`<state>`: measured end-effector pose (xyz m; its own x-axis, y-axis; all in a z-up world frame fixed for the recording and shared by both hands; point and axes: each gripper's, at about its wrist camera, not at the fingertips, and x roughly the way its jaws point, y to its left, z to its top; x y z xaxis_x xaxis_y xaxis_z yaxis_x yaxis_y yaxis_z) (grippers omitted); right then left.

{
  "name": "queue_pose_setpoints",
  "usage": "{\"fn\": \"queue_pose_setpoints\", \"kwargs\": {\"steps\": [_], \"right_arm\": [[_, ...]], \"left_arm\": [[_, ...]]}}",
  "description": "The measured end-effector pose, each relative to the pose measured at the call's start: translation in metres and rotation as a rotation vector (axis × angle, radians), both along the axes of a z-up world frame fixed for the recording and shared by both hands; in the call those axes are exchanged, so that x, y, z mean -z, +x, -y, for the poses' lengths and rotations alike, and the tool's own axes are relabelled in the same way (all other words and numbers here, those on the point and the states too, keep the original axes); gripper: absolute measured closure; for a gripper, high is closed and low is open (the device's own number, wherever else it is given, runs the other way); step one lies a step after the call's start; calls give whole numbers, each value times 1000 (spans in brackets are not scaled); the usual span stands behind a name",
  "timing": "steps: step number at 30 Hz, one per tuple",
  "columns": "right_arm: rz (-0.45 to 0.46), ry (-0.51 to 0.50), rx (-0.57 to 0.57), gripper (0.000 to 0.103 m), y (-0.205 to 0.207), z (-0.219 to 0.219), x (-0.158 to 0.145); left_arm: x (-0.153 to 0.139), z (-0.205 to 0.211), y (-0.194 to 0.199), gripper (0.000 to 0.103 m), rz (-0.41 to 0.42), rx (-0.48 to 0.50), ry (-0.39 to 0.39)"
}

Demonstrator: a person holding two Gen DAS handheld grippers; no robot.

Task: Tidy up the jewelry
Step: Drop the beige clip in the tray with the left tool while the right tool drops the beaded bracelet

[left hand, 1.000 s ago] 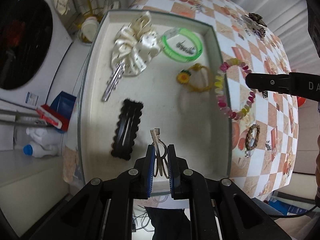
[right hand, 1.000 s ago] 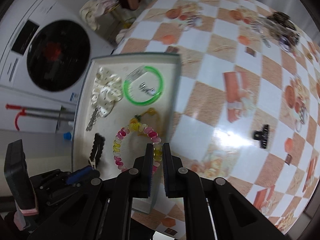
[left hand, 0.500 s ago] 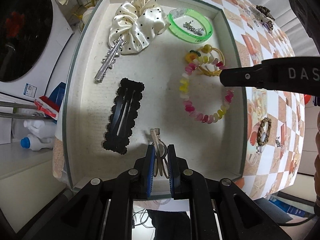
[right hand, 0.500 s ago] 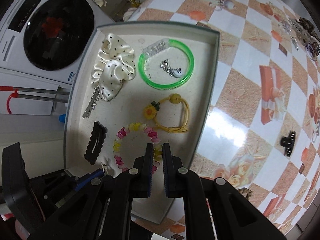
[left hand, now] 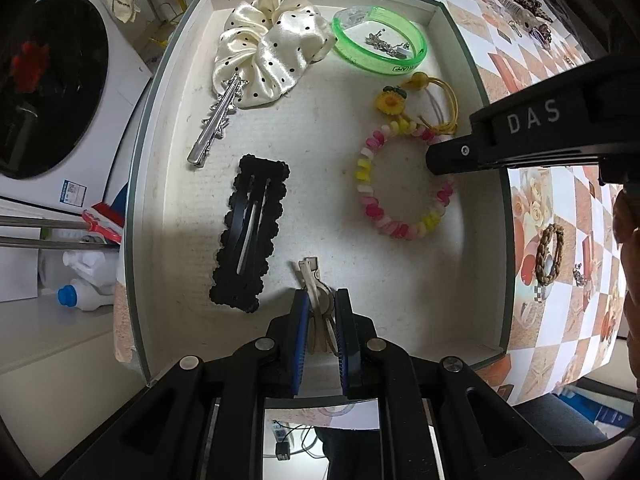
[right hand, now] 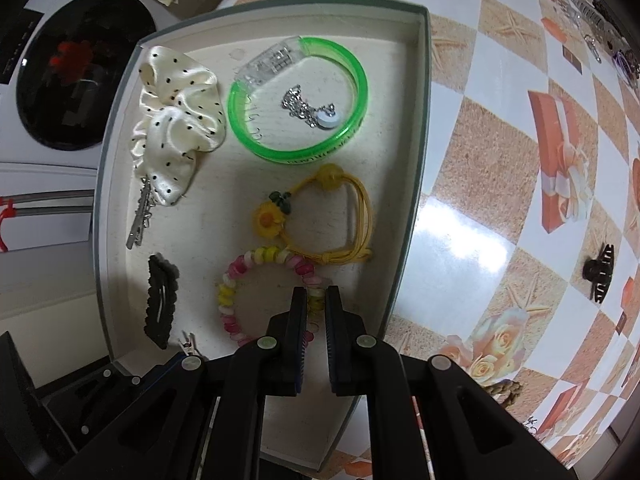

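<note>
Left gripper [left hand: 320,304]: jaws pinched tight on a small beige hair clip [left hand: 316,280], low over the near end of the tray; the clip's tail is hidden between the blue pads.
Right gripper [right hand: 316,304]: closed on the pink-and-yellow bead bracelet [right hand: 240,280], which hangs or lies over the tray floor; I can't tell whether it touches down.
Bracelet, hidden part: the near arc vanishes behind the right gripper's fingers [right hand: 298,312].
Tray [left hand: 160,92]: cream inside, grey-green rim, on the checked table [right hand: 500,160].
In the tray: polka-dot scrunchie [left hand: 272,52], silver star clip [left hand: 218,120], black scalloped clip [left hand: 250,228], green bangle [left hand: 380,44] ringing a small chain too tangled to read, yellow flower hair tie [right hand: 316,216].
Off the tray: a dark claw clip [right hand: 598,274]; far-edge pieces blur together.
</note>
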<state>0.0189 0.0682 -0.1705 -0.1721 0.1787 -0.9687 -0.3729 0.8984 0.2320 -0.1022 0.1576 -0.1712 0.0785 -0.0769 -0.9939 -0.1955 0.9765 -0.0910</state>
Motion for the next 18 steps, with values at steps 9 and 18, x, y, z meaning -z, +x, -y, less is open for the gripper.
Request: {"fn": "queue_pose_setpoints", "kwargs": {"steps": [9,18], "right_arm": [[-11,8,-12,81,0,-9,9],[5,82,10,50,3,-13,-19]], "left_arm": [[-1,10,4,85,-24,14,35],[-5,13,7,85,-40,11,80]]}}
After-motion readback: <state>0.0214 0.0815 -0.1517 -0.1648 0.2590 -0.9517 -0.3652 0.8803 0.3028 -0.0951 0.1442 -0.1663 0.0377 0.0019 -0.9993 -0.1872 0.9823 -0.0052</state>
